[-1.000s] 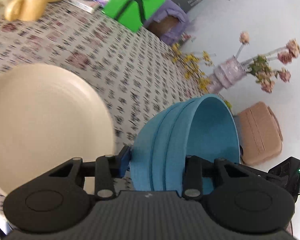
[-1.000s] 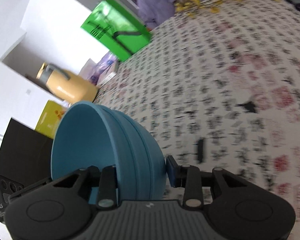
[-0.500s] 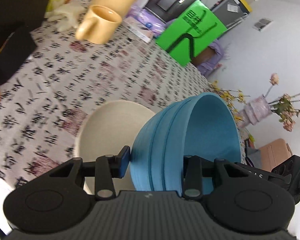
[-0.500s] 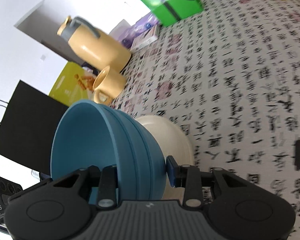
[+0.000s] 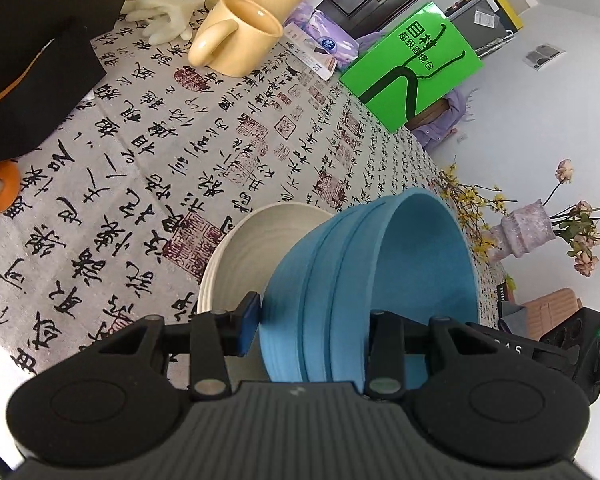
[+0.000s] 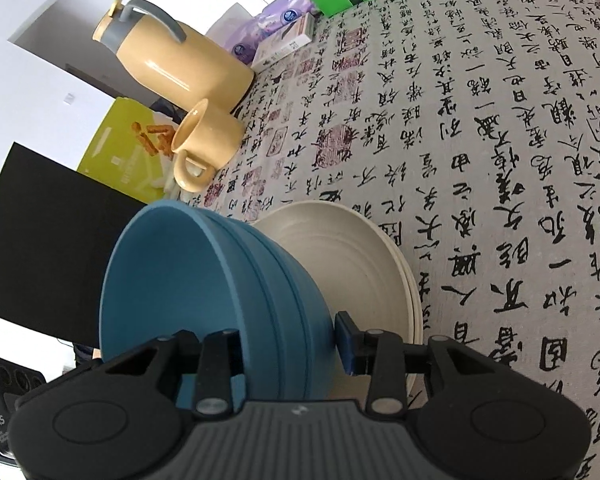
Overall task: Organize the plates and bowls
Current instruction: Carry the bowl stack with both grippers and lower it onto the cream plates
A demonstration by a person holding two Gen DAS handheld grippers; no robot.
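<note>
The left hand-held gripper [image 5: 312, 334] and the right hand-held gripper [image 6: 288, 346] are each clamped on the rim of the blue bowls [image 5: 364, 280], a nested stack held tipped on its side. Its mouth faces right of the left gripper and left of the right one. Just beyond the fingers, cream plates [image 6: 352, 256] lie flat on the worktop [image 5: 148, 168]
</note>
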